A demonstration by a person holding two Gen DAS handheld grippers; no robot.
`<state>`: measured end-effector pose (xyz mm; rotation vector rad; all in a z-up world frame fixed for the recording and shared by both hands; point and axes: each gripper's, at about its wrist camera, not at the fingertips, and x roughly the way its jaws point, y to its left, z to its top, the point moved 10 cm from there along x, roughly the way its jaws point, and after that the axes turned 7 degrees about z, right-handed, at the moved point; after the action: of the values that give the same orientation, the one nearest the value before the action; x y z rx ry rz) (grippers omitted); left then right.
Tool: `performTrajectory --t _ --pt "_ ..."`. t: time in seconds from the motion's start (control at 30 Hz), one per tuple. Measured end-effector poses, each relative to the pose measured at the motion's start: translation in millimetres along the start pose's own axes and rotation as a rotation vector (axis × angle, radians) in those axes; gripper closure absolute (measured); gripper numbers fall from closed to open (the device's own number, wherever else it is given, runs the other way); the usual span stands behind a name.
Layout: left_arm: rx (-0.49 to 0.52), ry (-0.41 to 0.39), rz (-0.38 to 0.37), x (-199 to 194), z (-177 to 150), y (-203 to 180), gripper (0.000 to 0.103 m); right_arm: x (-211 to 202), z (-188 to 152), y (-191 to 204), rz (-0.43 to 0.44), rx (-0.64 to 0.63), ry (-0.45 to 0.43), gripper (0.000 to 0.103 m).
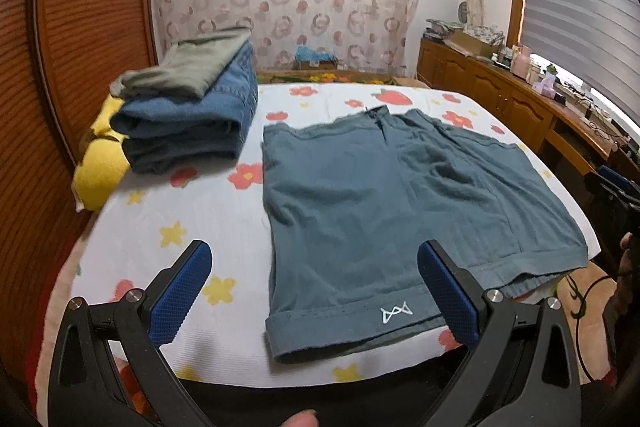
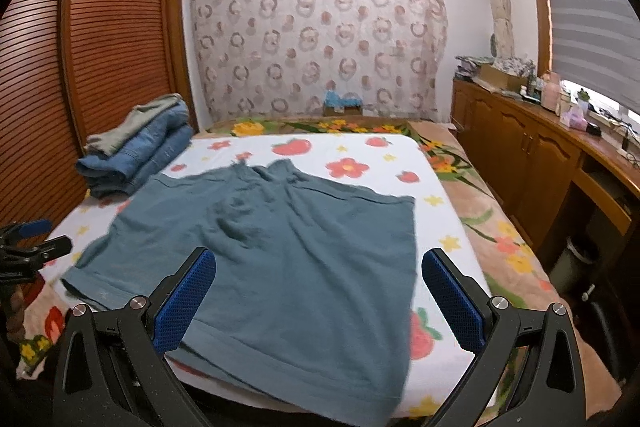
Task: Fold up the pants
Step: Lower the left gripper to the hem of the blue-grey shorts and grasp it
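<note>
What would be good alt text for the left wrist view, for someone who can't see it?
Teal shorts lie spread flat on a flower-print bed sheet, with the open left tongs poised above the near hem, holding nothing. A stack of folded clothes sits at the far left of the bed, beside a slatted wooden wardrobe.

left wrist: near bed's (image 1: 224, 219) foot, facing headward | right wrist: likewise | shared: pants (image 1: 380, 211)

Your pants (image 1: 384, 203) lie flat on the bed (image 1: 224, 227). The clothes pile (image 1: 192, 107) sits behind them, to your left.
</note>
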<state>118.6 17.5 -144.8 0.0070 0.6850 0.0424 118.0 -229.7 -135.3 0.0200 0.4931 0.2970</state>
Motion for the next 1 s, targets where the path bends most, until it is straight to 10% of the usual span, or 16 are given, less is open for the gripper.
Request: performTrajectory --t 0.3,0.57,0.8,1.0 --pt "-0.002 0.040 -0.025 15 -18 15 0.006 5 -2 5 -0.022 0.022 0.047 0.001" --pt "-0.005 0.113 -0.086 32 -43 21 0.038 10 -3 25 0.007 0.010 0.077 0.001" --pt "0.030 0.104 -0.088 26 -52 20 0.042 7 -8 22 0.036 -0.005 0.096 0.001" --pt "0.043 0.101 -0.128 19 -56 15 0.071 10 -7 1 0.049 0.001 0.102 0.001"
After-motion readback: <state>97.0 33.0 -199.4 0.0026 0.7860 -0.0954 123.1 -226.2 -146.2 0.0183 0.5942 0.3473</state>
